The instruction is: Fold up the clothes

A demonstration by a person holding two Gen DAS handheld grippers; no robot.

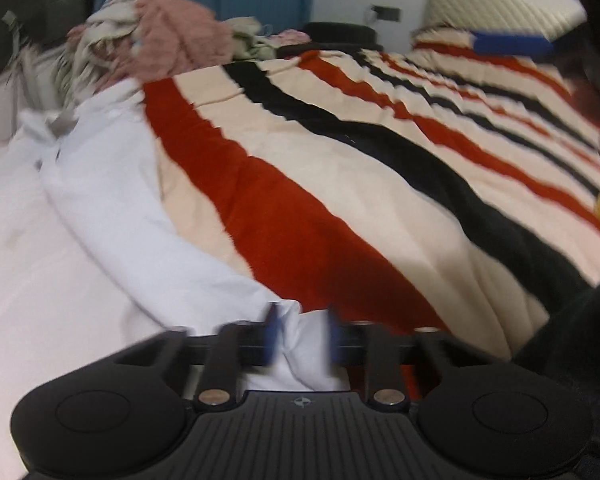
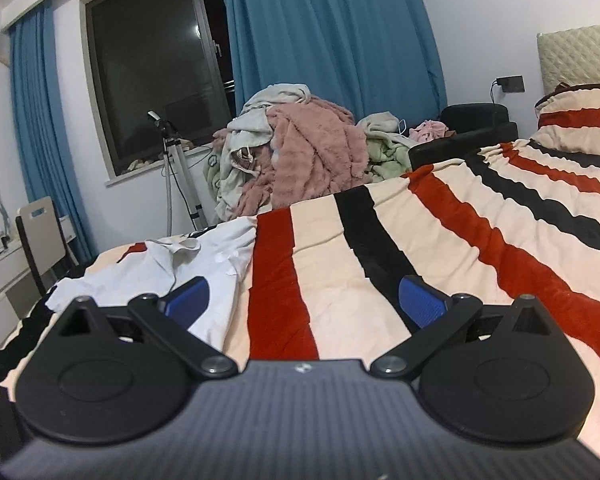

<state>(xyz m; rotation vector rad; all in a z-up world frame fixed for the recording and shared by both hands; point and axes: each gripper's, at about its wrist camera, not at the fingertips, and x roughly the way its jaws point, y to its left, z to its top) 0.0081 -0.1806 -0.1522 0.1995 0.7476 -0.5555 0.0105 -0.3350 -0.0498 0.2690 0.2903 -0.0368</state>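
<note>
From the left wrist, the left gripper (image 1: 302, 334) tilts down at the bed, its blue pads pinching a bunched fold of the white shirt (image 1: 112, 216), which trails off to the left over the striped blanket (image 1: 380, 184). From the right wrist, the right gripper (image 2: 306, 300) sits low and nearly level above the blanket, jaws spread wide with nothing between them. The shirt lies by the bed's left edge, with bare blanket ahead and a clothes pile (image 2: 300, 152) beyond.

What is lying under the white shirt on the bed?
The white cotton shirt lies on a fluffy blanket striped cream, red and black. Whatever lies directly beneath the shirt is covered and cannot be seen.
</note>
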